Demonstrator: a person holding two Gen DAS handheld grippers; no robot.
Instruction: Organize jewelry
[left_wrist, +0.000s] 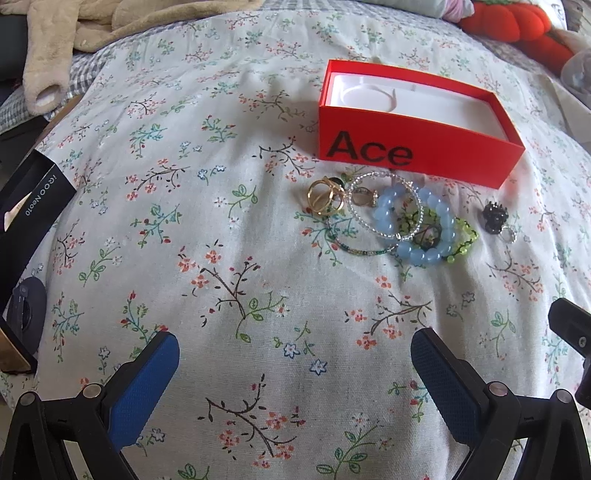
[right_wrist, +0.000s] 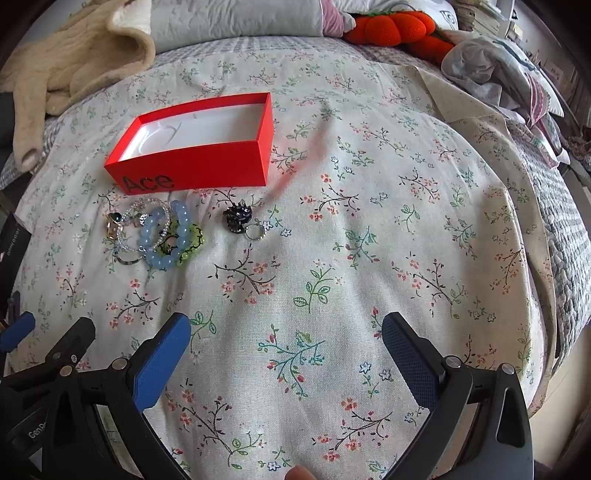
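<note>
An open red "Ace" box (left_wrist: 417, 147) with a white empty insert lies on the floral bedsheet; it also shows in the right wrist view (right_wrist: 195, 162). In front of it lies a jewelry pile: gold rings (left_wrist: 327, 195), a blue bead bracelet (left_wrist: 432, 251), a clear bead bracelet (left_wrist: 369, 219), a green bead bracelet (left_wrist: 466, 232). A black claw clip (left_wrist: 495, 218) and a silver ring (left_wrist: 509, 234) lie to the right, also in the right wrist view as clip (right_wrist: 238, 219) and ring (right_wrist: 255, 232). My left gripper (left_wrist: 295, 350) is open and empty, short of the pile. My right gripper (right_wrist: 286, 336) is open and empty.
A black phone box (left_wrist: 33, 195) lies at the left edge. A beige fleece garment (right_wrist: 74, 62) and pillows lie at the back. An orange plush (right_wrist: 395, 27) sits at the back right. Crumpled cloth (right_wrist: 498, 70) is at the right. The bed edge falls away right.
</note>
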